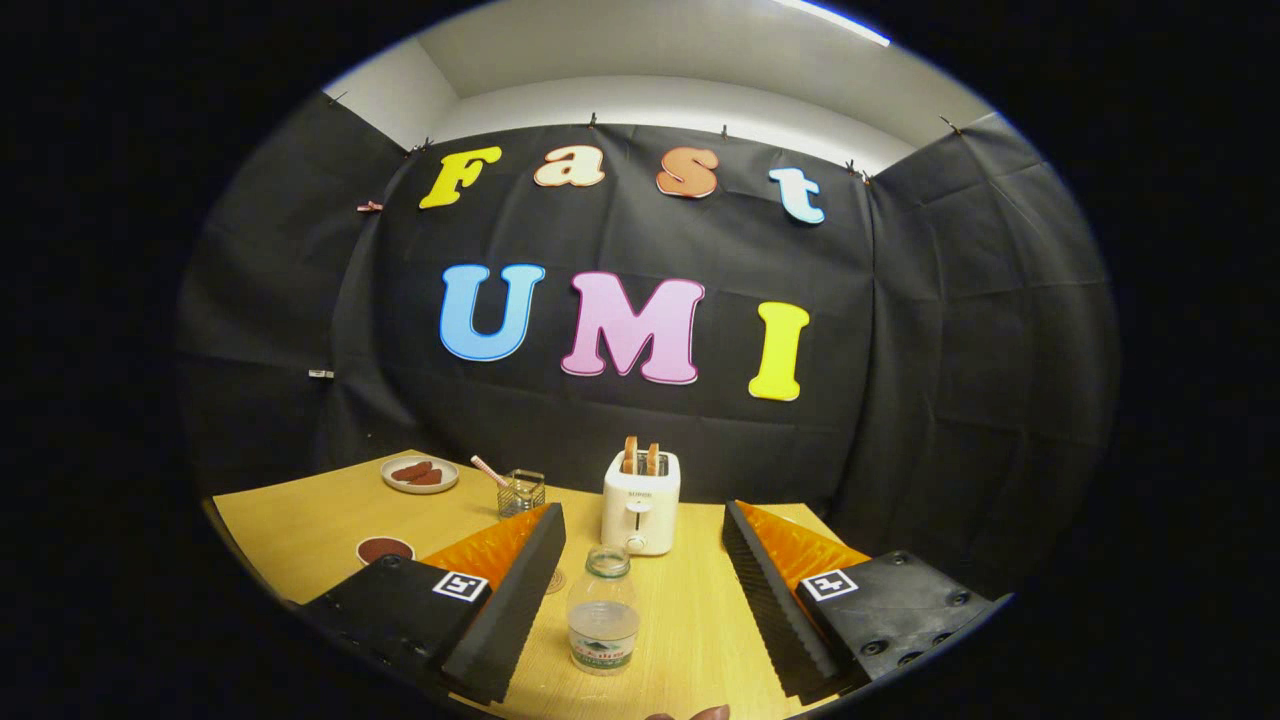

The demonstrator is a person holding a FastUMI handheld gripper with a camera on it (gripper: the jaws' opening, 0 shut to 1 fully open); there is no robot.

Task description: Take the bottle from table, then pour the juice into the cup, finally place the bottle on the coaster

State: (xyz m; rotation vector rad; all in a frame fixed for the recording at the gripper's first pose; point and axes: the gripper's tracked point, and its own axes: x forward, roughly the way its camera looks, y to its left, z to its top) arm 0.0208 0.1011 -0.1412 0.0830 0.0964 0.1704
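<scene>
A small clear plastic bottle [603, 615] with no cap and a green label stands upright on the wooden table [300, 520]. It sits between the two fingers, closer to the left one and touching neither. My gripper [642, 515] is open, its fingers spread wide on either side of the bottle. A clear cup [522, 492] with a striped straw stands beyond the left fingertip. A round dark red coaster [384, 549] lies on the table to the left of the left finger.
A white toaster [641, 514] with two slices of toast stands just beyond the bottle, ahead of the fingers. A white plate [420, 474] with reddish food sits at the far left, behind the cup. The black cloth wall closes off the table's back.
</scene>
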